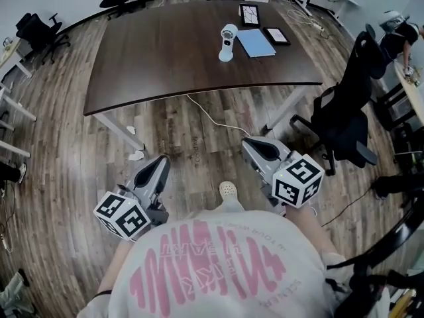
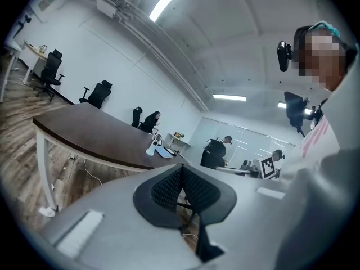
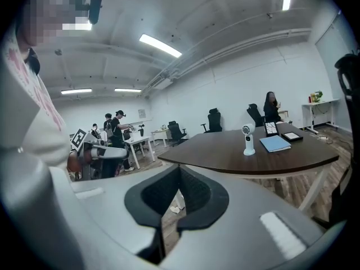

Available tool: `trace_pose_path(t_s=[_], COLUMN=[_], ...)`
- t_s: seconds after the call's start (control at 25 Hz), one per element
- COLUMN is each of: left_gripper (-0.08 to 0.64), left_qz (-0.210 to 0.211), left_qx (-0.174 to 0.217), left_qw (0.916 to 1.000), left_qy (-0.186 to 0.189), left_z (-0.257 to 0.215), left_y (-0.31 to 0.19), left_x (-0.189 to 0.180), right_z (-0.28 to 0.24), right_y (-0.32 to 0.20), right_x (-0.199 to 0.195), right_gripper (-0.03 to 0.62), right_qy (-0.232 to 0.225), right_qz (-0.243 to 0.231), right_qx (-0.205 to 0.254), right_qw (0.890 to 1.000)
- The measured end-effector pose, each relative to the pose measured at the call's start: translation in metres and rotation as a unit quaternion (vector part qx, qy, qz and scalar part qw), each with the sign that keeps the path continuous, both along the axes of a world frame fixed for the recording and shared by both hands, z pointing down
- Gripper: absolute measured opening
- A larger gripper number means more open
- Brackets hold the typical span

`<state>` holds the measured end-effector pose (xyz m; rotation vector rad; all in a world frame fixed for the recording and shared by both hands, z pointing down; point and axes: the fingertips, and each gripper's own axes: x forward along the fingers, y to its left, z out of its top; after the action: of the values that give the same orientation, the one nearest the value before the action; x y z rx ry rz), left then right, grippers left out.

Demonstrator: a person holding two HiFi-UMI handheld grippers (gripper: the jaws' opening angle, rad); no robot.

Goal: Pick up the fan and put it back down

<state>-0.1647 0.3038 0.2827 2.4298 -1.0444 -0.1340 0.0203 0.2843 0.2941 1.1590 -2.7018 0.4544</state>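
So the fan (image 1: 227, 43), a little white one on its own stand, sits upright on the dark table (image 1: 165, 52). It's well ahead of both sets of jaws, with open floor and the table's near edge in between. In the left gripper view the fan (image 2: 156, 143) shows a bit left of the line the jaws point along. In the right gripper view it (image 3: 246, 139) shows off to the right of that line. Nothing is touching it.

Progress-wise, I'd call this basically zero. The fan hasn't been picked up, so the whole job is left: get to the table, open up, grab it, lift, and set it back down.

The left gripper (image 1: 161, 163) has its jaws closed right up, ribbed pads (image 2: 169, 185) pressed together with nothing between them. The right gripper (image 1: 256, 145) is the same, jaws fully together and empty, as the right gripper view shows clearly. Both are held low and close in front of the person, roughly side by side, aiming toward the table. Whichever one goes for the fan will have to open first.

Just beside the fan lies a blue folder (image 1: 256, 43), and a tablet (image 1: 250, 14) lies farther back. A black office chair (image 1: 344, 114) stands off to the right of the right jaws, near the table's corner.
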Motion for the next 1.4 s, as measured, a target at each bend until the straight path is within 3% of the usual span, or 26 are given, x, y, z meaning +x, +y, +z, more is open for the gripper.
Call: trace_pose_path(t_s=[0.4,0.92,1.4], left_gripper=[0.02,0.02,0.02], left_qz=[-0.032,-0.033,-0.044], left_qx=[-0.013,-0.017,-0.027], left_qw=[0.9994,0.9992,0.9986], left_qy=[-0.001,-0.014,-0.016], left_z=[-0.007,-0.003,0.001], left_y=[-0.07,-0.149,-0.178], left_x=[0.037,0.117,0.144], right_z=[-0.003,0.013,0.028], right_y=[-0.082,-0.168,-0.201], right_x=[0.029,0.103,0.119], right_gripper=[0.006,0.006,0.006], right_qy=[0.019,-0.003,-0.022], right_qz=[-0.04,-0.047,-0.065], right_qx=[-0.01,-0.03,-0.048], right_qw=[0.999,0.998,0.996])
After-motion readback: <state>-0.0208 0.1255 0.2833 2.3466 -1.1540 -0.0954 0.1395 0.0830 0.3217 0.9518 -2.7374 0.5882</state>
